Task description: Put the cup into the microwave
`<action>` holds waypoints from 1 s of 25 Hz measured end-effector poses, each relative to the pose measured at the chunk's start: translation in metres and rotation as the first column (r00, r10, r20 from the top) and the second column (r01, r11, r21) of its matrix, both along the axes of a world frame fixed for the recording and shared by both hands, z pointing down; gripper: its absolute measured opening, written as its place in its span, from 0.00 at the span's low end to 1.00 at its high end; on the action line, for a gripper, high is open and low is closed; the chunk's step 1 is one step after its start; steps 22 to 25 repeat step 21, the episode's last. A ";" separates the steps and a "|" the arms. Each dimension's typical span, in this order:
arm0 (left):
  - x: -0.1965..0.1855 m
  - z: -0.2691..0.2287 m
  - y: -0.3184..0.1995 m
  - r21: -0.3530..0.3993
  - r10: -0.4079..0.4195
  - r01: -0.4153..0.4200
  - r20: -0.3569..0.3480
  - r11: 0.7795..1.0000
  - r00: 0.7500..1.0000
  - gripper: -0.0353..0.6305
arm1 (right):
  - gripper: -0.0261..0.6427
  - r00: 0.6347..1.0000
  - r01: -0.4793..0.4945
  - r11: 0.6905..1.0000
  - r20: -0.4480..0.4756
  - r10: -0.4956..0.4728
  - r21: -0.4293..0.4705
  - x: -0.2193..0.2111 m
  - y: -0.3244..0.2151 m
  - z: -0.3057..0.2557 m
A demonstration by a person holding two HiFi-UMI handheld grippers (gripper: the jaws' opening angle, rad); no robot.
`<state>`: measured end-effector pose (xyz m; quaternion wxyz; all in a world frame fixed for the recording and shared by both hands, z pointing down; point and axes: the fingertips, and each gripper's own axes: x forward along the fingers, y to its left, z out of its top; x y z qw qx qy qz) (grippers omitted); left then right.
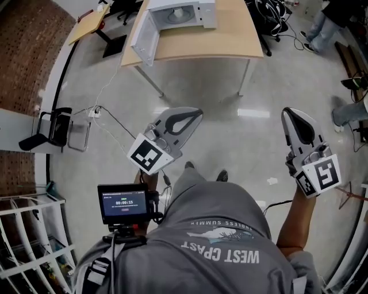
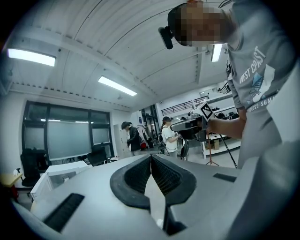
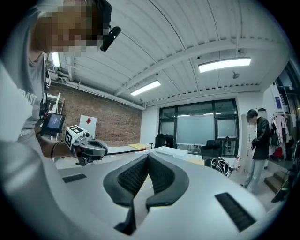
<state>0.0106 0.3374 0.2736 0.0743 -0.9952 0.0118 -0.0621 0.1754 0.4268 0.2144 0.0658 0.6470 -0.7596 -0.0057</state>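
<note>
Left gripper: the grey two-jaw left gripper [image 1: 194, 113] with a square-marker cube is clenched. In its own view the ribbed black pads [image 2: 161, 176] meet at the tips, with nothing between them. It is held out level over the floor.
Right gripper: the matching grey right gripper [image 1: 289, 115] is also clenched and empty. In its own view its black pads [image 3: 133, 176] press together at the front.
Spacing: the two grippers are well apart, one on each side of the person's body, and both point toward the table.
Microwave: the white box-shaped microwave [image 1: 204, 14] stands on the light wooden table [image 1: 230, 40]. Its white door [image 1: 144, 37] is swung wide open to the left.
Cup: it cannot be made out for certain. A pale round shape [image 1: 175, 12] inside the open cavity may be the cup or the turntable. Neither gripper holds it.
Person: wears a grey T-shirt [image 1: 230, 252] and stands on the polished grey concrete floor [image 1: 241, 143], well back from the table.
Chest rig: a small black monitor [image 1: 123, 204] with a lit screen sits at the person's left front.
Surroundings: a black chair [image 1: 52, 129] stands near the left wall, and a thin white cable [image 1: 106, 83] trails across the floor toward the table.
</note>
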 end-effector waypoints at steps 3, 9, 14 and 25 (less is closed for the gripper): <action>-0.005 0.005 0.001 -0.007 -0.004 0.004 -0.001 1.000 1.000 0.09 | 0.07 1.000 -0.005 1.000 0.013 0.005 -0.010 -0.005 0.000 0.010; -0.051 0.020 0.000 -0.011 -0.007 0.007 -0.059 1.000 0.998 0.09 | 0.07 1.000 -0.008 1.000 0.030 0.009 -0.011 -0.056 -0.007 0.032; -0.105 0.001 -0.011 -0.013 0.002 -0.004 -0.086 1.000 0.996 0.09 | 0.07 1.000 -0.009 1.000 0.019 0.009 -0.023 -0.112 -0.021 0.012; -0.152 -0.003 -0.014 -0.025 0.007 -0.010 -0.102 1.000 0.995 0.09 | 0.07 1.000 -0.022 0.999 0.018 0.022 -0.030 -0.156 -0.023 0.011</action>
